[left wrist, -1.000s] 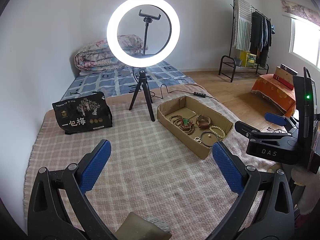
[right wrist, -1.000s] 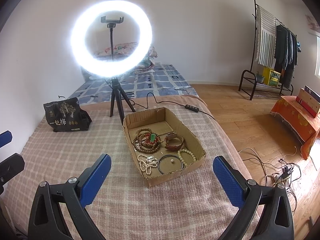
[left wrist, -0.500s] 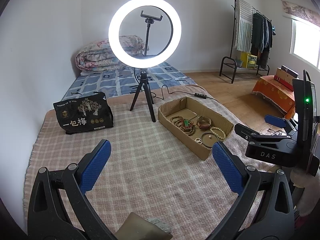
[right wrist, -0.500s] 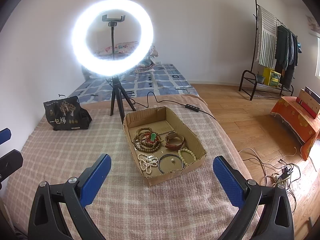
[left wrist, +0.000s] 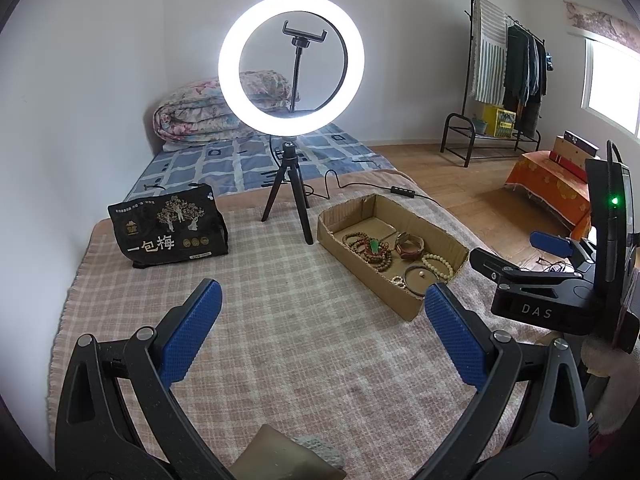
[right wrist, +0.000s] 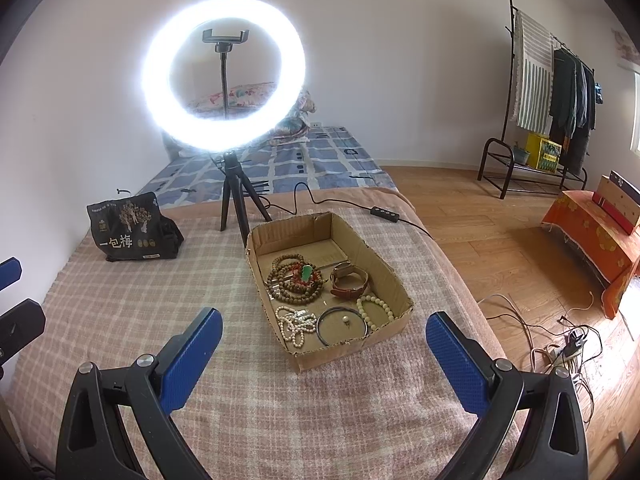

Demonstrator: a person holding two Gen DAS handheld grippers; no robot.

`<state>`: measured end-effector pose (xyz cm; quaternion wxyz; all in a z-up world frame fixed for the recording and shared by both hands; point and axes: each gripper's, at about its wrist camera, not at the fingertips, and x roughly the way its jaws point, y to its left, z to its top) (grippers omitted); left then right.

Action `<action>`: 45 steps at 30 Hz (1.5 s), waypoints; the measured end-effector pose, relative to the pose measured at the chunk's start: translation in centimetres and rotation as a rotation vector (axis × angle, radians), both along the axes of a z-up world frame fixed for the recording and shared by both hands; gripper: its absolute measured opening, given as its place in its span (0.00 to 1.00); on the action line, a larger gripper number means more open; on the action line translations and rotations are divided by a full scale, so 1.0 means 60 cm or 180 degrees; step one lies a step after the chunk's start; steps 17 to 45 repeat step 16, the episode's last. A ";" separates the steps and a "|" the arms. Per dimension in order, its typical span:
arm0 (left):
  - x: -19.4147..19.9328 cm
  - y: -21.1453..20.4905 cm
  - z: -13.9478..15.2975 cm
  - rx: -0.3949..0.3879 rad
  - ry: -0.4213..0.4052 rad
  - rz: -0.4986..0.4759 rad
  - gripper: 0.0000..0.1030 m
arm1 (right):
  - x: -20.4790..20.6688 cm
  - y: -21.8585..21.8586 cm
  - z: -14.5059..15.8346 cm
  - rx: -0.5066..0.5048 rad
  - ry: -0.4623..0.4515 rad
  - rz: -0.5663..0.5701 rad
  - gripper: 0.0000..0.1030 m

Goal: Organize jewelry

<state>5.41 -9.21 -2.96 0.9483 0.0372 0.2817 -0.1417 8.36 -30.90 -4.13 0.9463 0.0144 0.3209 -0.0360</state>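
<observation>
My left gripper (left wrist: 320, 328) hangs over the checked blanket (left wrist: 280, 340) on the bed, its jaws wide apart with nothing between them. My right gripper (right wrist: 320, 344) hangs the same way, jaws spread and empty.

The jewelry lies in a shallow cardboard box (right wrist: 384, 276) on the blanket. From the right view the box sits just ahead of my right jaws, its near wall between the two blue pads (right wrist: 456, 364). From the left view the box (left wrist: 404, 304) is ahead and to the right, its near corner just beside my right pad.

Inside the box, a heap of brown beads (right wrist: 296, 282) with a green stone lies toward the far side, a leather watch (right wrist: 349, 280) just beside it. Nearer me lie a white bead string (right wrist: 294, 324), a dark bangle (right wrist: 342, 326) and a pale bead bracelet (right wrist: 374, 310), close together.

Beyond the box stands a lit ring light (right wrist: 224, 74) on a tripod, and to the left a black bag (right wrist: 130, 228) rests on the blanket, well apart from the box.
</observation>
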 end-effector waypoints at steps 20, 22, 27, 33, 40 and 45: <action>0.012 0.006 0.007 -0.0013 -0.0039 0.0018 1.00 | 0.001 0.005 -0.005 -0.0007 0.0021 0.0008 1.00; 0.012 0.006 0.007 -0.0013 -0.0039 0.0018 1.00 | 0.001 0.005 -0.005 -0.0007 0.0021 0.0008 1.00; 0.012 0.006 0.007 -0.0013 -0.0039 0.0018 1.00 | 0.001 0.005 -0.005 -0.0007 0.0021 0.0008 1.00; 0.012 0.006 0.007 -0.0013 -0.0039 0.0018 1.00 | 0.001 0.005 -0.005 -0.0007 0.0021 0.0008 1.00; 0.012 0.006 0.007 -0.0013 -0.0039 0.0018 1.00 | 0.001 0.005 -0.005 -0.0007 0.0021 0.0008 1.00; 0.012 0.006 0.007 -0.0013 -0.0039 0.0018 1.00 | 0.001 0.005 -0.005 -0.0007 0.0021 0.0008 1.00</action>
